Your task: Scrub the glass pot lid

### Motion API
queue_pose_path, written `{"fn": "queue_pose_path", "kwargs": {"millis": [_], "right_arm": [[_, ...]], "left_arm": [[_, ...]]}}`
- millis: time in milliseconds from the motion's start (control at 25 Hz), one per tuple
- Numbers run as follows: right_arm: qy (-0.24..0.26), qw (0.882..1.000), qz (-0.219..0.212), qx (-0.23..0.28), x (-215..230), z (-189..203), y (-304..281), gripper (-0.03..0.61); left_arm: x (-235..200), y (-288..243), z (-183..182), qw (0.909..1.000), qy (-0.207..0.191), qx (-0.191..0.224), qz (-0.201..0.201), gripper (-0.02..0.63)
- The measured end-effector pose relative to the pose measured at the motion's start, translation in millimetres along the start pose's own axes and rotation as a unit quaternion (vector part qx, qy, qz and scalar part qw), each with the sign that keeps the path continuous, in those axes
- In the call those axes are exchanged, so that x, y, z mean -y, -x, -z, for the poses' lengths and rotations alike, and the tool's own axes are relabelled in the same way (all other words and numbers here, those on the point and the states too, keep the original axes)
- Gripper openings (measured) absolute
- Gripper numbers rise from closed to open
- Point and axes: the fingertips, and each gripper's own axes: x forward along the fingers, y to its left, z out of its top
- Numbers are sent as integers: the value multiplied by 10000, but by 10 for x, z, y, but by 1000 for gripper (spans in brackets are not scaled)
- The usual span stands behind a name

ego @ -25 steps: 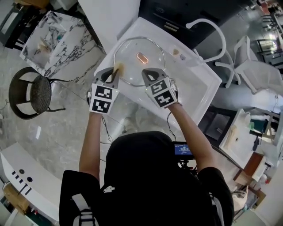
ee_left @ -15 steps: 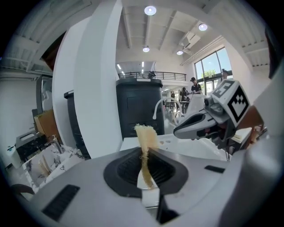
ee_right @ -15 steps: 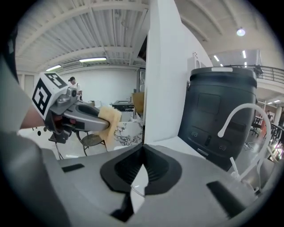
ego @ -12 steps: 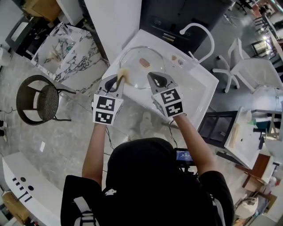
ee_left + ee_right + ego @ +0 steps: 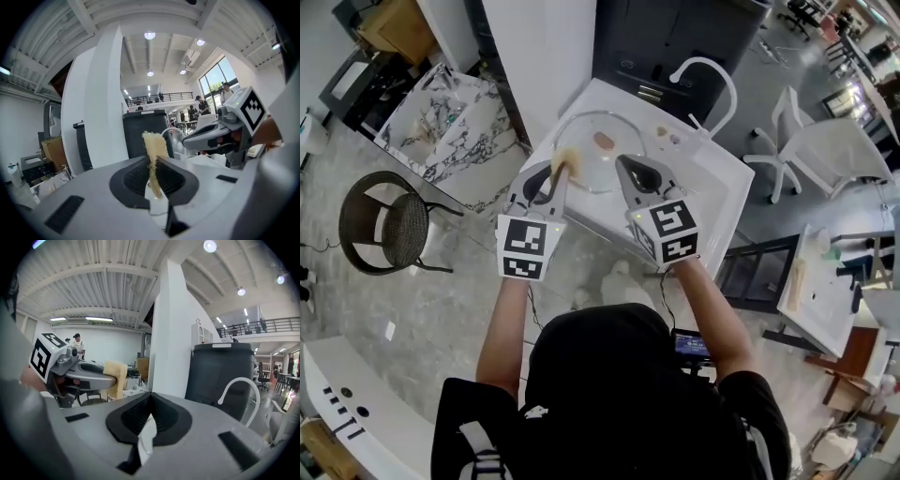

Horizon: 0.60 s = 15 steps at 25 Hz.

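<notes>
Grey marble floor point(image 5: 422, 309); dark round chair point(image 5: 389, 225) left; white chairs point(image 5: 825, 150) right; ceiling lights point(image 5: 150, 35) overhead.

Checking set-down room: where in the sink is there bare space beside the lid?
Bare sink floor right of the lid. Crowded: the lid's near edge, under the left gripper with its sponge and the right gripper; small bits by the faucet.

Bright even light, fisheye-warped edges
</notes>
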Motion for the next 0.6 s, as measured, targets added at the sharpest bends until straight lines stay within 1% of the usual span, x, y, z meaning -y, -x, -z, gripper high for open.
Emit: {"fn": "queue_pose_path", "kwargs": {"millis": [320, 480, 600], "right_arm": [[276, 9982, 89, 526, 50, -422, 205, -3], [347, 9972, 52, 659, 139, -561, 247, -3], [334, 9967, 17, 737, 227, -638, 314, -3]], "left_arm": [[35, 131, -441, 9988, -148, 425, -185, 21], [71, 87, -571, 9983, -166, 487, -280, 21], [149, 64, -669, 9982, -71, 515, -297, 21]]}}
